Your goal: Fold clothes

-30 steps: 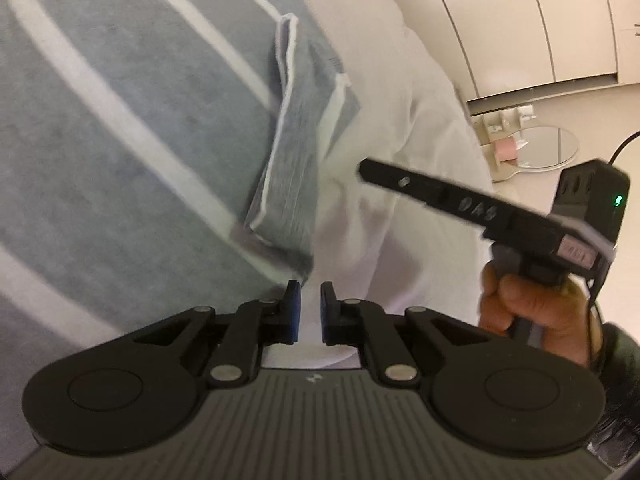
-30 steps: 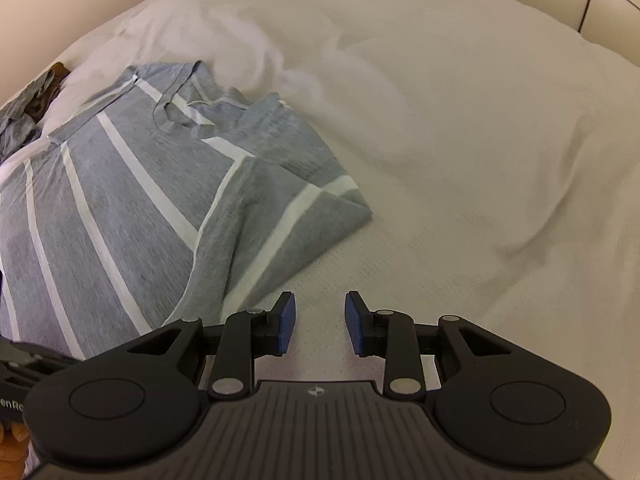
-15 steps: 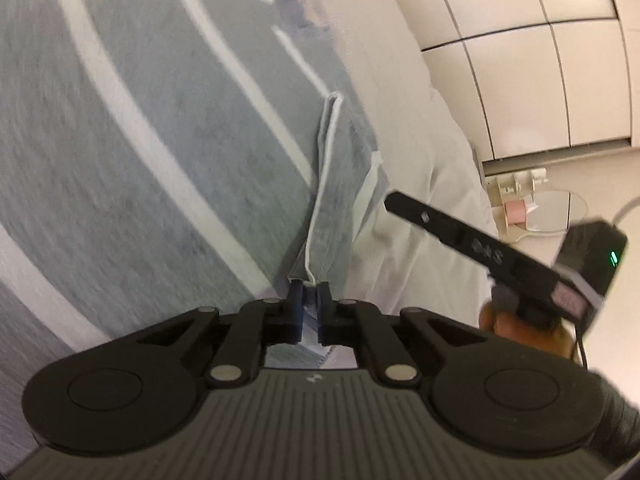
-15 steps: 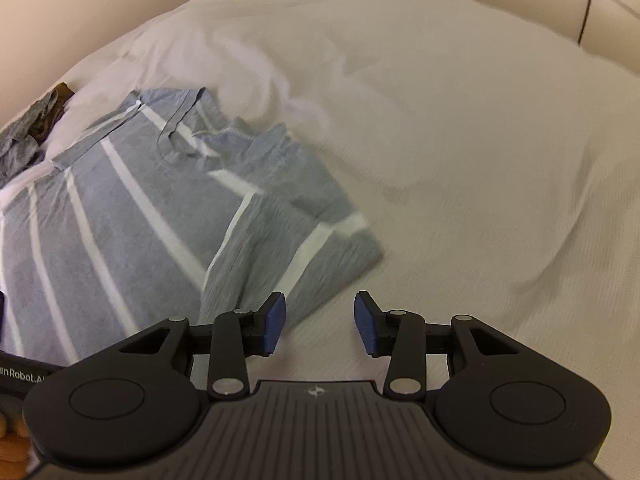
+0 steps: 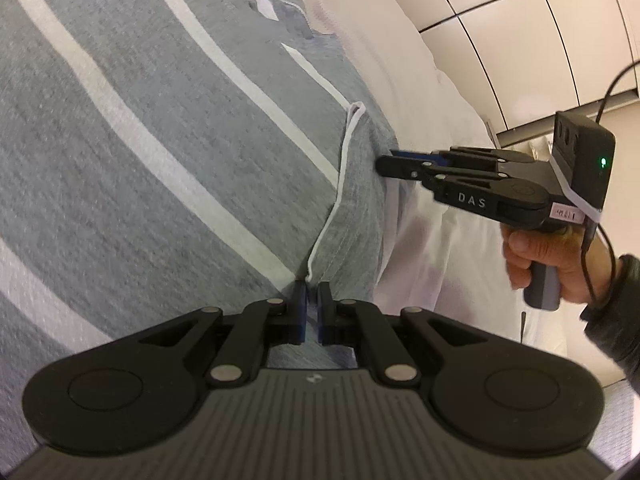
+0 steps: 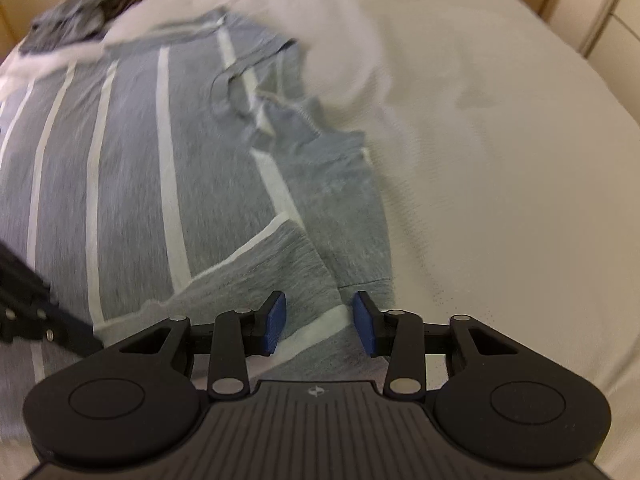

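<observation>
Along shirt (image 5: 168,184) hem, left gripper (image 5: 313,312) fingers pinch cloth.

right hand-held gripper (image 6: 319,328) now over shirt sleeve (image 6: 320,240), jaws closing

I see a bed with a white cover (image 6: 500,152) carrying everything here. Directly on it, just ahead of and to the left of my right tool, lies a grey T-shirt with white stripes (image 6: 132,168), one sleeve folded in over it. Farther off to the upper left lies a blurred dark garment (image 6: 80,20).
</observation>
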The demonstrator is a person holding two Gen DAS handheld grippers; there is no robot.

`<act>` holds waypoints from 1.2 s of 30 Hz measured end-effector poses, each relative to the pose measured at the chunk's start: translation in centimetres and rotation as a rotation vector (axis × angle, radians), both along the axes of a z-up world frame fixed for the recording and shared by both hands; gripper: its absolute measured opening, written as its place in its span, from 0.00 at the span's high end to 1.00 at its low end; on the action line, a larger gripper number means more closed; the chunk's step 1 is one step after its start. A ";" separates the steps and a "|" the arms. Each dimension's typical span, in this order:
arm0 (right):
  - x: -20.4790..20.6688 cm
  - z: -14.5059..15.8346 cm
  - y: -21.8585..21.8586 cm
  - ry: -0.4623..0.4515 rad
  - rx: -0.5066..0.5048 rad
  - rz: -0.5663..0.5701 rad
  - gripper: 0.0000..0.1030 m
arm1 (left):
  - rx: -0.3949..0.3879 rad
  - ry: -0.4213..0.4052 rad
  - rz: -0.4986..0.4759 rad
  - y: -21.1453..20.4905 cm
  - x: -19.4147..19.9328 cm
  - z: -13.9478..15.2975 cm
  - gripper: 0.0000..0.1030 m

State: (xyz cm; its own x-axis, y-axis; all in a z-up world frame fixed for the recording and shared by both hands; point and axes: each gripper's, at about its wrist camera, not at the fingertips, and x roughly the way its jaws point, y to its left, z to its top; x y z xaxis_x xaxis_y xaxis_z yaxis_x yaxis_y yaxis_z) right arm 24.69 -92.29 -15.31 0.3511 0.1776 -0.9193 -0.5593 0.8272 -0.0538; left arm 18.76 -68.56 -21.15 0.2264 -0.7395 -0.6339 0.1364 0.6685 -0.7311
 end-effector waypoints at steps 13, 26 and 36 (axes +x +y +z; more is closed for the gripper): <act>-1.8 0.3 -1.7 0.013 -0.054 -0.178 0.84 | 0.031 -0.029 -0.048 0.2 -0.1 0.2 0.98; -9.7 0.0 -0.6 0.091 0.390 -0.710 0.73 | 0.056 -0.072 -0.129 -0.5 0.4 0.8 0.98; -10.7 -1.4 -0.6 0.111 0.347 -0.820 1.00 | 0.079 -0.107 -0.203 -1.5 -0.3 1.1 0.97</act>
State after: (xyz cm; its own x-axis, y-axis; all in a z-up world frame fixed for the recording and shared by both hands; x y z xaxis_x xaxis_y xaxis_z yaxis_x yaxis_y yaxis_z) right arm 13.94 -92.86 -16.66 0.4019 0.1842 -0.8970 0.2274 0.9288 0.2926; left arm 18.50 -70.06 -20.08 0.1473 -0.7256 -0.6722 0.3476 0.6742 -0.6516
